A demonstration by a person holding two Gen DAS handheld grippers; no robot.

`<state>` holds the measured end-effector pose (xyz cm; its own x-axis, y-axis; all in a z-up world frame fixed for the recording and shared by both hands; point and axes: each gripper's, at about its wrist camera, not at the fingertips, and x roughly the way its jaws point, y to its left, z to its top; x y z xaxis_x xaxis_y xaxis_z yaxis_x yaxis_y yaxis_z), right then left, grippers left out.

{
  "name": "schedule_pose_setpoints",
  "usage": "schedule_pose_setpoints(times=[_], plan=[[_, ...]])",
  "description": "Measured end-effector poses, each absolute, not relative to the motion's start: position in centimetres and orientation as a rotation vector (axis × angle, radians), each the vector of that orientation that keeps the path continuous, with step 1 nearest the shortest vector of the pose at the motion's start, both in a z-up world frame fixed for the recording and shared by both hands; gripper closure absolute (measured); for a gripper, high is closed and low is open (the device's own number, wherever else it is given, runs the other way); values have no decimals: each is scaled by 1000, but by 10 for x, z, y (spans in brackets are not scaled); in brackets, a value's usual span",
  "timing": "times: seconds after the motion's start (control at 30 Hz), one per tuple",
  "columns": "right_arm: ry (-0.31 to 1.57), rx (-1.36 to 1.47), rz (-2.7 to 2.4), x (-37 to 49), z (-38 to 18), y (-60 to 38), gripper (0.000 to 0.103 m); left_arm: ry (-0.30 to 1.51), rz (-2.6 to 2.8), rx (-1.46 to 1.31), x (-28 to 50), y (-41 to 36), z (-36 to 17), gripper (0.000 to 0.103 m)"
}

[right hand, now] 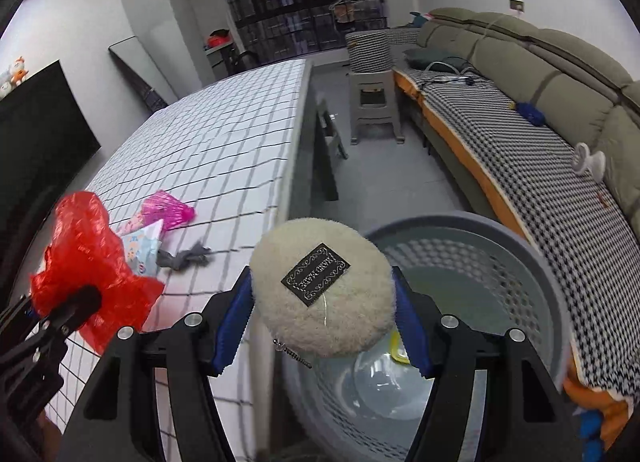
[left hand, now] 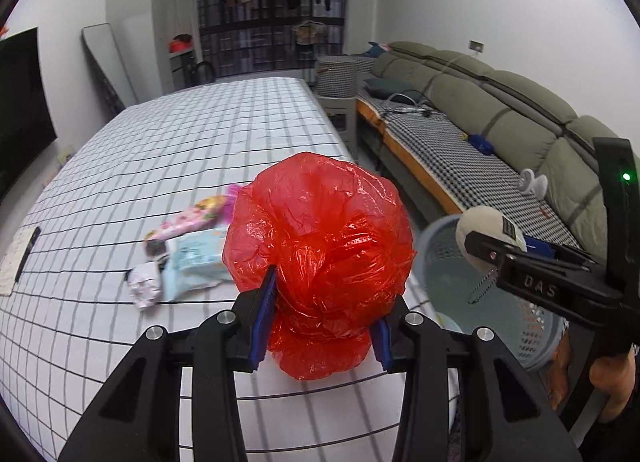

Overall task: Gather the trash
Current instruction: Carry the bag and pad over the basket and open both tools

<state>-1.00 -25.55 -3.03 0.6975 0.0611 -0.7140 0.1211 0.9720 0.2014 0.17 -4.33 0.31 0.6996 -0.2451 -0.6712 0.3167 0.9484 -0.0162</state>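
Note:
My left gripper (left hand: 324, 322) is shut on a crumpled red plastic bag (left hand: 320, 246) and holds it above the checked bed (left hand: 200, 134); the bag also shows in the right wrist view (right hand: 88, 262). My right gripper (right hand: 324, 314) is shut on a round cream fluffy pouch (right hand: 320, 294) with a black label, held over the rim of the grey-blue perforated basket (right hand: 520, 262). The pouch (left hand: 486, 232) and basket (left hand: 444, 262) also show at the right of the left wrist view. More trash lies on the bed: a pink wrapper (left hand: 192, 218), a light blue packet (left hand: 196, 254) and a crumpled white wrapper (left hand: 144, 286).
A grey rag (right hand: 184, 256) lies near the bed edge. A green sofa (left hand: 520, 110) with a houndstooth cover runs along the right. A grey stool (right hand: 374, 106) stands in the aisle. A dark TV (left hand: 20, 110) hangs left. A paper with a pen (left hand: 18, 258) lies at the bed's left.

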Motion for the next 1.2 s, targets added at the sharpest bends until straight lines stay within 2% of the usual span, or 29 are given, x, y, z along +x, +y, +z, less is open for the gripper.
schedule_pose_setpoints(times=[0.43, 0.97, 1.03, 1.17, 1.2], plan=[[821, 322, -192, -88, -58, -334, 39, 779, -460, 193, -3, -134, -11, 63], [842, 383, -183, -82, -81, -377, 39, 875, -532, 277, 4, -205, -46, 59], [839, 384, -182, -81, -81, -378, 39, 879, -536, 279, 4, -208, -46, 56], [821, 399, -188, -83, -80, -382, 27, 884, -530, 276, 6, -206, -46, 42], [815, 401, -191, -83, -80, -383, 27, 884, -527, 274, 6, -207, -46, 38]])
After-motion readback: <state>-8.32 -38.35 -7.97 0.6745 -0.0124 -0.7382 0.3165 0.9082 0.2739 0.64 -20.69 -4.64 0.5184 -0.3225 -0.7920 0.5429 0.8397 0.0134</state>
